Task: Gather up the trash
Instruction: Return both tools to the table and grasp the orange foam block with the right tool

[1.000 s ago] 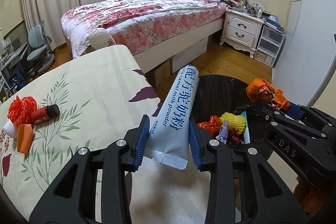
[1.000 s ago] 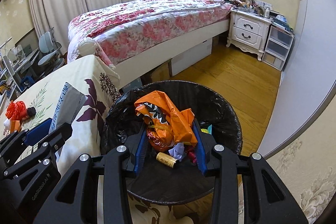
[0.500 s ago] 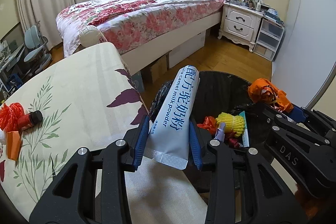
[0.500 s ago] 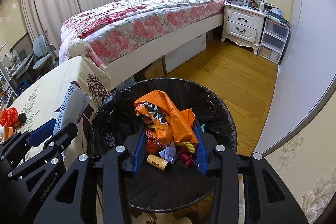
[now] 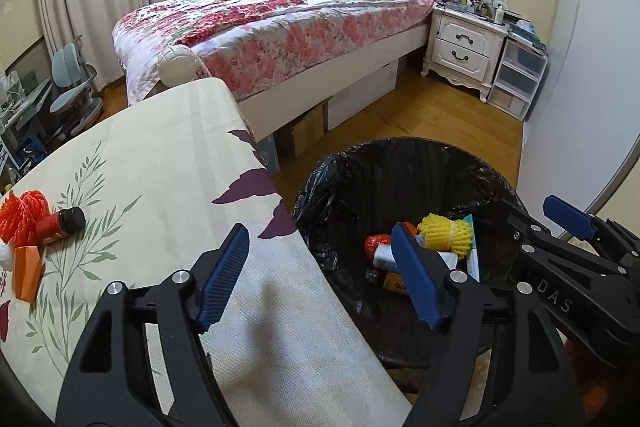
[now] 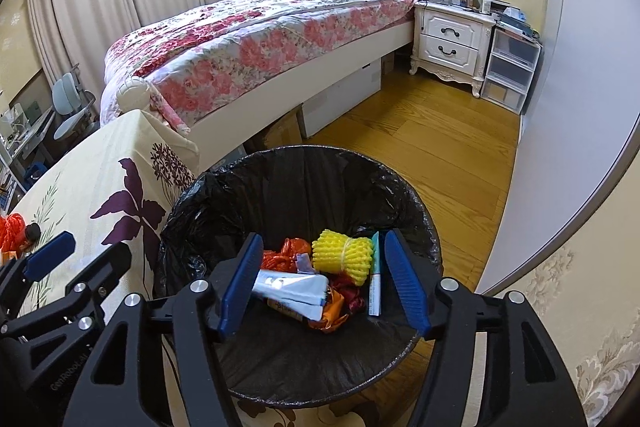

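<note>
The trash bin (image 6: pixel 304 195), lined with a black bag, stands just beside the tabletop (image 5: pixel 168 163) edge. It contains a white-blue sachet (image 6: pixel 292 289), yellow foam net (image 6: pixel 344 255) and orange wrapper (image 6: pixel 334 311). Left hand-held gripper (image 5: pixel 320 277): jaws spread, empty, straddling the tabletop edge. Right hand-held gripper (image 6: pixel 324 285): jaws spread, empty, above the bin. A red net (image 5: pixel 22 215), small bottle (image 5: pixel 62 225) and orange carton (image 5: pixel 27 273) lie near the tabletop's left edge.

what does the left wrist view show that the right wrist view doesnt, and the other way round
Only the left wrist view shows the orange carton lying flat on the table. Only the right wrist view shows the pale blue pouch lying on the trash inside the bin. Both show the yellow foam net in the bin, the bed, and the left gripper and right gripper open and empty.
</note>
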